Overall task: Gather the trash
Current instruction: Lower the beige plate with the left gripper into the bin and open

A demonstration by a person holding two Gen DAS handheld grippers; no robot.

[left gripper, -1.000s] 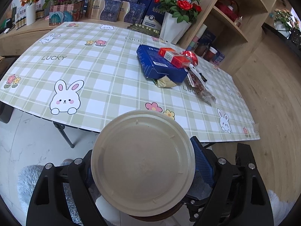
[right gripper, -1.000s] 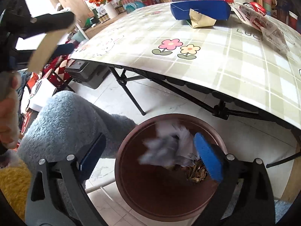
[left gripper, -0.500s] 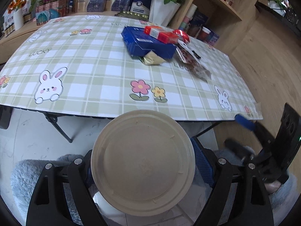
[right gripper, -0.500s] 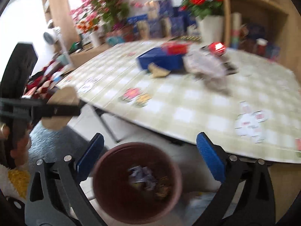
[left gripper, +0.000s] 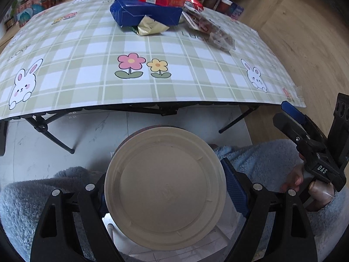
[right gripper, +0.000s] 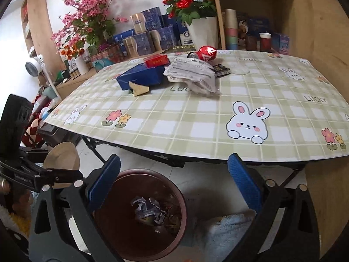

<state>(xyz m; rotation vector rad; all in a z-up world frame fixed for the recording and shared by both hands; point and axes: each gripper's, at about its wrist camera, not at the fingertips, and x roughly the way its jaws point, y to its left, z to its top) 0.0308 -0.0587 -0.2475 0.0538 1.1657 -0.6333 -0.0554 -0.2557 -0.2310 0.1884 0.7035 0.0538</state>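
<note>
**Lid clamped at left, bin below empty right jaws**

Left wrist view: left gripper [left gripper: 165,187] holds a beige lid [left gripper: 165,188] at lower centre, jaws spread wide and pressed on its rim. Bench [left gripper: 91,80] fills the upper frame; blue box [left gripper: 146,13], gold wrapper [left gripper: 150,28] and clear bag [left gripper: 209,30] lie at upper centre. Right wrist view: bin [right gripper: 139,216], holding crumpled paper [right gripper: 148,209], sits on the floor at lower centre. Right gripper [right gripper: 174,185] stands wide open, nothing between its jaws. Red can [right gripper: 206,53] lies on the bench, upper centre.
</note>
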